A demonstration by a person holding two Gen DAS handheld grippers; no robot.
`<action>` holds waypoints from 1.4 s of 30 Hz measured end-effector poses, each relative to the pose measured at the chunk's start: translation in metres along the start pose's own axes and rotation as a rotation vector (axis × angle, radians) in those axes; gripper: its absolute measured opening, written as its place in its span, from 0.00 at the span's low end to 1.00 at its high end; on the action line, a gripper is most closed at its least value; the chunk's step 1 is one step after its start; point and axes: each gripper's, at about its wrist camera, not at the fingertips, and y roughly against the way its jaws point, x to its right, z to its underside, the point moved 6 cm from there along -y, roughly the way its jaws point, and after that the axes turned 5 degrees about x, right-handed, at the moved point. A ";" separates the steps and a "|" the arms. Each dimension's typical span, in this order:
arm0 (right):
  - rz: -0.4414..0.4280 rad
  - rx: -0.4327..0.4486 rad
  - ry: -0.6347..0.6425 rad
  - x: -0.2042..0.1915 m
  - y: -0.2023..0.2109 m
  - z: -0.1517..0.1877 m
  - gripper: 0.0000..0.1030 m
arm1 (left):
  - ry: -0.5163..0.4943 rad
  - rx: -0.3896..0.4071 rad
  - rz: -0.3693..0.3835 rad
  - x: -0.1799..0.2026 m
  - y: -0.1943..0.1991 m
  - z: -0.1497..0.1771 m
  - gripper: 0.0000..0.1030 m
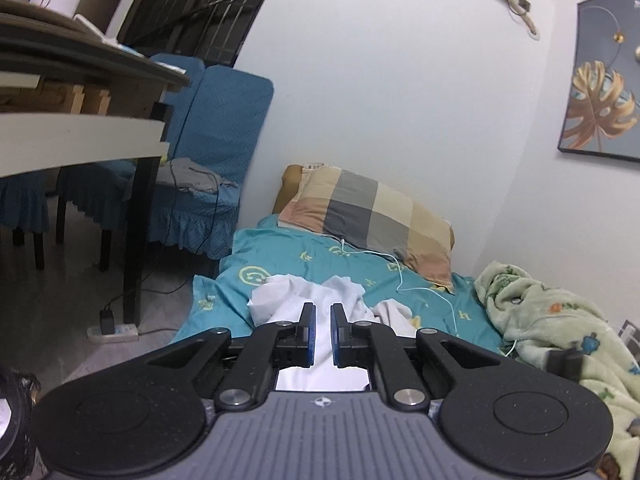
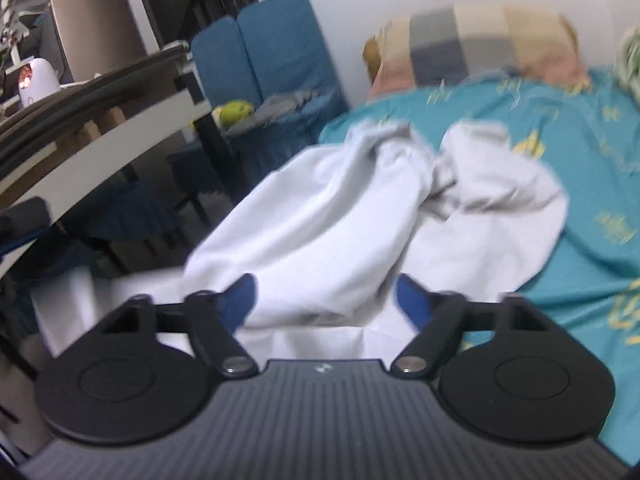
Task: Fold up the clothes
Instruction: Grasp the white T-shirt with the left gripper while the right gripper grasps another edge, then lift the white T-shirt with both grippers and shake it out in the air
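A white garment [image 1: 304, 296] lies crumpled on the teal bed sheet [image 1: 280, 252]. My left gripper [image 1: 322, 312] has its jaws nearly closed with white cloth between the blue pads, so it is shut on the garment near the bed's front edge. In the right wrist view the same white garment [image 2: 360, 208] is bunched up and raised, blurred by motion. My right gripper [image 2: 326, 292] has its jaws wide apart, with a fold of the cloth lying between the blue pads [image 2: 414, 304].
A checked pillow [image 1: 372, 220] and a white cable [image 1: 404, 276] lie at the head of the bed. A green fleece blanket [image 1: 560, 320] is at the right. A table [image 1: 80, 136] and blue-covered chairs [image 1: 216, 132] stand left of the bed. A power strip [image 1: 114, 332] is on the floor.
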 end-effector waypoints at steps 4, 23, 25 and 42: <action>-0.016 -0.102 0.030 0.001 -0.019 0.023 0.71 | -0.020 -0.051 -0.011 -0.003 -0.013 0.006 0.09; -0.106 0.054 0.025 0.002 -0.035 -0.012 0.08 | -0.350 -0.399 -0.107 -0.008 -0.048 0.086 0.67; -0.120 0.115 -0.004 0.001 -0.020 -0.032 0.08 | -0.386 -0.406 -0.117 -0.006 -0.049 0.091 0.68; -0.141 0.318 0.002 -0.020 0.043 -0.103 0.08 | -0.539 -0.343 0.176 0.074 -0.027 0.121 0.74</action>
